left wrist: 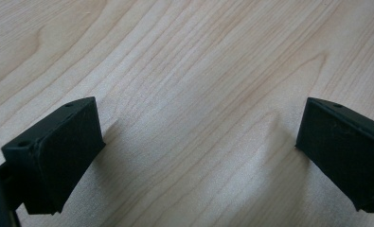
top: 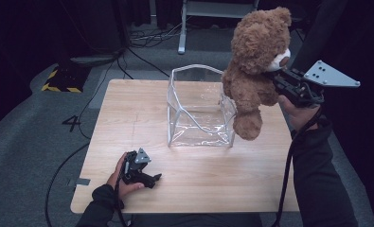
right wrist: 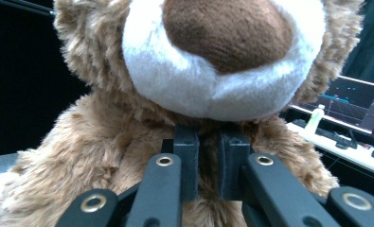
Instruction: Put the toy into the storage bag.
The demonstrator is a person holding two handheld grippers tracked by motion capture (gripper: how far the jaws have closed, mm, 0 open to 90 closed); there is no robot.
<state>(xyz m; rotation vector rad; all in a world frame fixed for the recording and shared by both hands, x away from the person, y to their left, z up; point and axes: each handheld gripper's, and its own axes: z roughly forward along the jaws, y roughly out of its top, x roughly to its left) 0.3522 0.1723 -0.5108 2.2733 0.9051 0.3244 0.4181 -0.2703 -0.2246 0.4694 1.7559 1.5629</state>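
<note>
Wooden table (top: 128, 113) lay below both claws in the high view. A clear plastic bin (top: 199, 109) stood just left of and below the right claw (top: 278, 78), its near wall under the dangling foot of the brown teddy bear (top: 255, 61), which hung from that claw, clear of the tabletop. The left claw (top: 152, 178) rested low at the table's near edge, well apart from bin and bear.

Pale wood grain (left wrist: 199, 94) ran between the left claw's (left wrist: 199, 156) spread, empty jaws in the left gripper view.

Fur crowded the right gripper view: the right claw (right wrist: 208, 165) was clenched on the teddy bear (right wrist: 104, 142) just beneath its white muzzle, a monitor (right wrist: 360, 101) behind to the right.
</note>
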